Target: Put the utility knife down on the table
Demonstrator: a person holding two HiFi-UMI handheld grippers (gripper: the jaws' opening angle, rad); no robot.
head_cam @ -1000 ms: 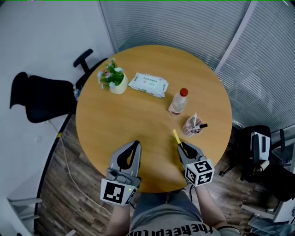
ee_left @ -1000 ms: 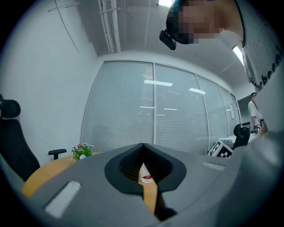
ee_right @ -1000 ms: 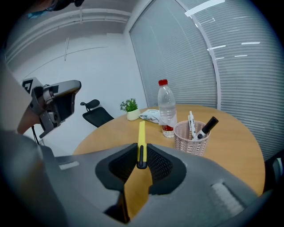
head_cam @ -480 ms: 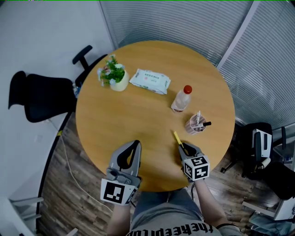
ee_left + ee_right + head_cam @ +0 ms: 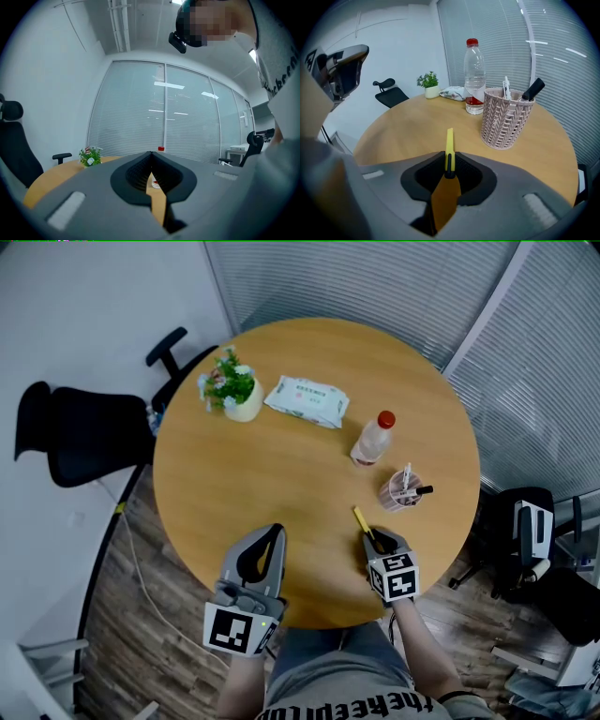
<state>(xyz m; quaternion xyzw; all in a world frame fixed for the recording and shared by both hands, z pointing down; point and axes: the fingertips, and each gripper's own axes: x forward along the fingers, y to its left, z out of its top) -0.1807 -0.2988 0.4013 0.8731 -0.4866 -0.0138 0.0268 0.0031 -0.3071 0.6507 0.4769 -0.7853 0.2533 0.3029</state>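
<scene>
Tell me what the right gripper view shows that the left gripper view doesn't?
Only the right gripper view shows the yellow utility knife pinched in the right gripper, the pink pen holder and the wipes packet. Only the left gripper view shows the left gripper, shut with nothing in it. Both show the round wooden table, the potted plant, the red-capped water bottle, a black chair and the window blinds.

Left gripper (image 5: 277, 532): fingers pressed together, nothing between them, pointing forward.
Right gripper (image 5: 373, 540): fingers clamped on utility knife (image 5: 360, 519), pointing forward, level with left.
</scene>
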